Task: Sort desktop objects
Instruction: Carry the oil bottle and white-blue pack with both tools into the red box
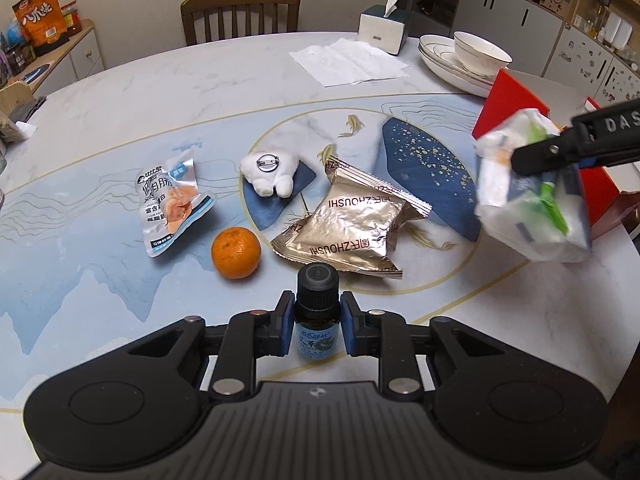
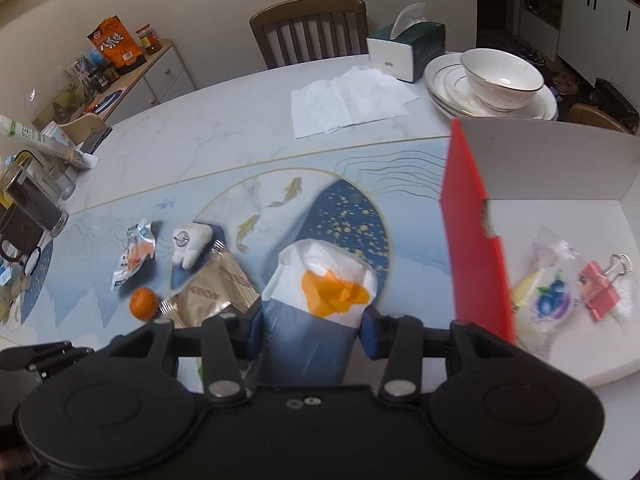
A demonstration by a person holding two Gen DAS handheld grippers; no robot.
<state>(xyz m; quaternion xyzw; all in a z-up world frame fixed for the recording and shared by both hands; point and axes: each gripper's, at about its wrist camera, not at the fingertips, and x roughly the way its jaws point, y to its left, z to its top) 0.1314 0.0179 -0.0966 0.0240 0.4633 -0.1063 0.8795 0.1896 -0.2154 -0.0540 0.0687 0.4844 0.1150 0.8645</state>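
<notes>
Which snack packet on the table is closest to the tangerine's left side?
The clear chicken-breast packet, blue trim with pinkish meat showing. The two gold foil packets lie to the right of the tangerine, stacked.

Upright dark dropper bottle (image 1: 317, 312); blurred, perhaps tissue, packet (image 2: 320, 300) aloft.

Both wrist views look down across the table (image 1: 160, 92), sharing its centre.

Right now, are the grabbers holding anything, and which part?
The left gripper pinches the small dark bottle by its sides, under the cap. The right gripper squeezes the white-and-blue packet at its blue end.
</notes>
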